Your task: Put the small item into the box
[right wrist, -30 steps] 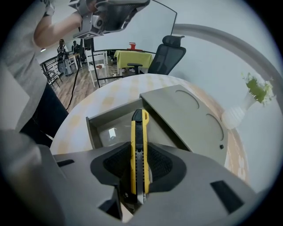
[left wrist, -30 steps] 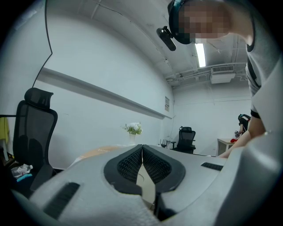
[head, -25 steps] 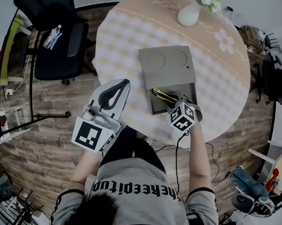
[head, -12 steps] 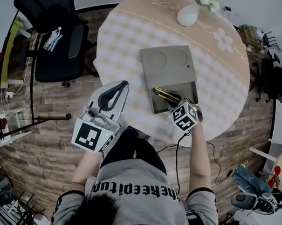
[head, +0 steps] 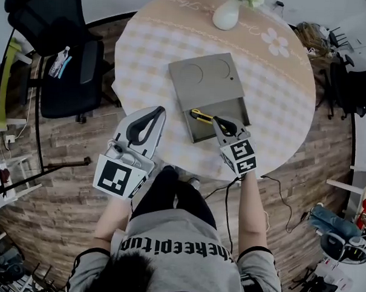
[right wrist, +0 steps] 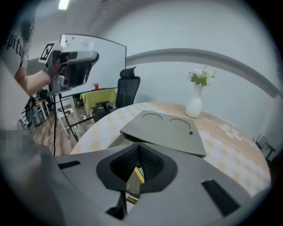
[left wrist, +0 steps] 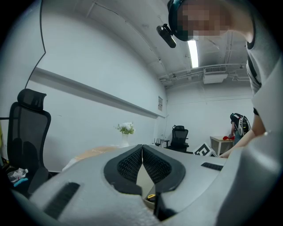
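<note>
The small item [head: 202, 116], a yellow-and-black tool, lies in the open compartment of the grey box [head: 197, 131]. That compartment is at the box's 6 o'clock end, where the lid [head: 207, 80] is slid back toward 12 o'clock. The box sits near the middle of the round table [head: 282, 86], with a white vase [head: 225, 17] well apart at the table's 12 o'clock edge. By the look of it, the item is already where the task wants it. The right gripper [head: 219, 122] reaches in from 5 o'clock, tilted nose-down over the compartment, its tip just beside the item's 4 o'clock end. Its jaws have just been closing and now meet with nothing clamped between the pads; the yellow seen in the gap behind them is the item lying below. The left gripper [head: 158, 111] has no part in this. It is held level off the table's 7 o'clock edge, pointing toward 12 o'clock, its jaws pressed together and empty.
</note>
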`<action>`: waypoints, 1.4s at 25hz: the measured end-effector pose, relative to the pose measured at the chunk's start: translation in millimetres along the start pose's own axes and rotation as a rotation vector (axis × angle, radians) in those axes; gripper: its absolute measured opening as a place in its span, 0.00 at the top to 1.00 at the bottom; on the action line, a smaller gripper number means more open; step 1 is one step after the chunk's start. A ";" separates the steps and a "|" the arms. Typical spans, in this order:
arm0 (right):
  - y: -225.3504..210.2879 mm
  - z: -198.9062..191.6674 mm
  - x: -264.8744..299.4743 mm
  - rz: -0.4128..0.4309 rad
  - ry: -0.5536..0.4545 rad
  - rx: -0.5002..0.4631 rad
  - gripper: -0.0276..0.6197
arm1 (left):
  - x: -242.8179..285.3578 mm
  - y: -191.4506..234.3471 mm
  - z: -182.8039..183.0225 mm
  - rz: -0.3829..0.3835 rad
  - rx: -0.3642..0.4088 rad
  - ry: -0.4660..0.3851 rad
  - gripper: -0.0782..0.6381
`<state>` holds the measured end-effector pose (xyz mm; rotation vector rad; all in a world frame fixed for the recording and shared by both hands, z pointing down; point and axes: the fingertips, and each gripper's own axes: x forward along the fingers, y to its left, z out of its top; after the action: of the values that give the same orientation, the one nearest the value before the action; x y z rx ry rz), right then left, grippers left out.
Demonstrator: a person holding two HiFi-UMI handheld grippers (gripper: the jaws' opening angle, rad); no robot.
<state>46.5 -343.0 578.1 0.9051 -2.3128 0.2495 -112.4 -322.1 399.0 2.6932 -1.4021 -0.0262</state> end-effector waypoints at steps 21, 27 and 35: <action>31.2 53.8 -186.7 -0.167 -0.453 0.211 0.95 | -29.3 -132.1 37.5 -0.060 0.083 -0.064 0.87; 45.6 55.7 -233.1 -0.177 -0.503 0.180 0.95 | -49.1 -171.1 49.0 -0.053 0.109 -0.094 0.87; 68.7 49.8 -285.9 -0.176 -0.559 0.139 0.95 | -81.1 -216.6 61.6 -0.020 0.138 -0.131 0.87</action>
<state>137.1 -155.3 364.7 1.3809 -2.7183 0.0866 13.8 -137.7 313.2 2.8654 -1.4628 -0.1138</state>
